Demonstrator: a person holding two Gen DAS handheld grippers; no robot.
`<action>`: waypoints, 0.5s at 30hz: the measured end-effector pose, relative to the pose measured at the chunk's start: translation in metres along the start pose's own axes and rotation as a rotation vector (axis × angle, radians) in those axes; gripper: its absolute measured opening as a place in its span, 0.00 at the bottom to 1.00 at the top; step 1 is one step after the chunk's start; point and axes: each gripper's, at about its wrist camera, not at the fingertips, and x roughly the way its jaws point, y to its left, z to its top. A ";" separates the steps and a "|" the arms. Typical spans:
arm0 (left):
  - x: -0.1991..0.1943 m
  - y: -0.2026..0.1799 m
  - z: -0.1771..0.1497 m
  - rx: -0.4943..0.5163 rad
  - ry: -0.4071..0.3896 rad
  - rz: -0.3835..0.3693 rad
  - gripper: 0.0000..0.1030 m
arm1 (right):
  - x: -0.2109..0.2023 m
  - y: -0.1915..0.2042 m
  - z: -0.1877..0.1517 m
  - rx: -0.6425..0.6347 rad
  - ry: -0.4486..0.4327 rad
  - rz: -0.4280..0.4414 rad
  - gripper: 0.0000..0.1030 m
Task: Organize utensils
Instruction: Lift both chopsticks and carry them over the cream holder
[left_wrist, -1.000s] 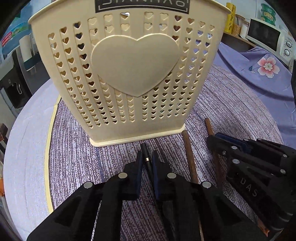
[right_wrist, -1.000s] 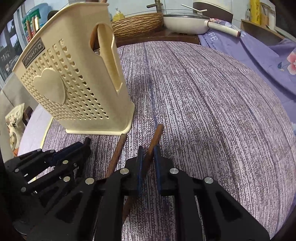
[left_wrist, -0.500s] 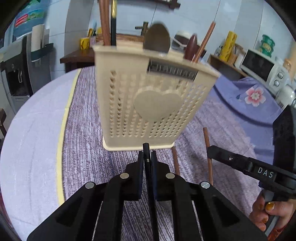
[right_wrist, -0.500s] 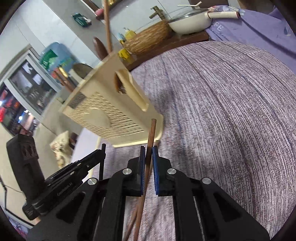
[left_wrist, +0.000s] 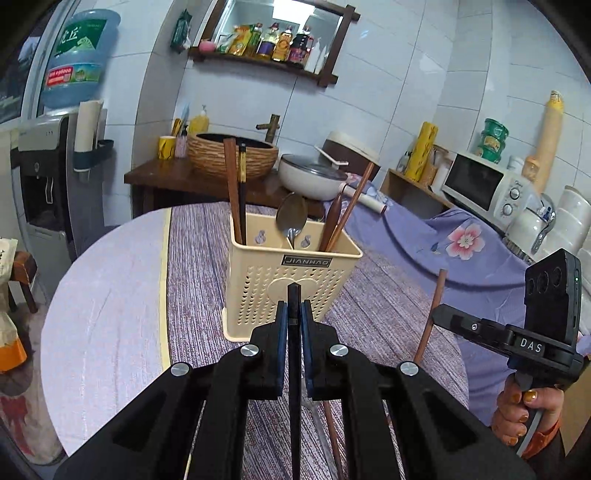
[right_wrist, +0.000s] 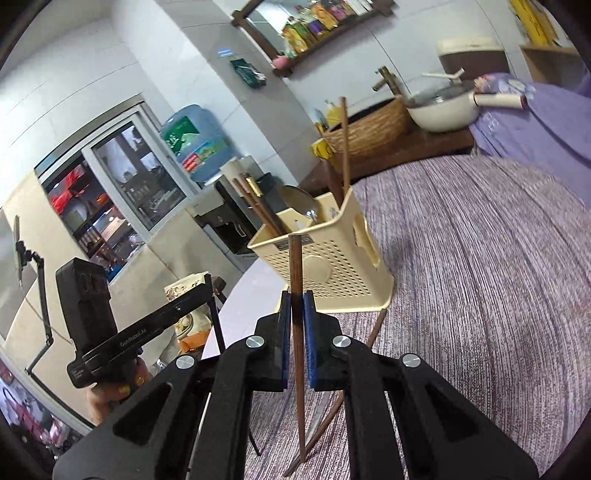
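Left gripper (left_wrist: 294, 314) clamped black chopstick (left_wrist: 294, 369); right gripper (right_wrist: 297, 308) clamped brown chopstick (right_wrist: 296, 295), both above striped cloth (right_wrist: 480, 277). Cream holder (left_wrist: 291, 273) stood ahead, already holding chopsticks and spoon (left_wrist: 291, 216).
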 end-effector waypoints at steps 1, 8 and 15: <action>-0.004 0.000 0.001 0.002 -0.007 -0.002 0.07 | -0.004 0.005 0.001 -0.018 -0.006 0.006 0.07; -0.022 0.002 0.008 -0.006 -0.033 -0.022 0.07 | -0.022 0.022 0.009 -0.065 -0.034 0.021 0.07; -0.035 -0.002 0.021 0.017 -0.073 -0.027 0.07 | -0.026 0.041 0.023 -0.136 -0.061 0.013 0.07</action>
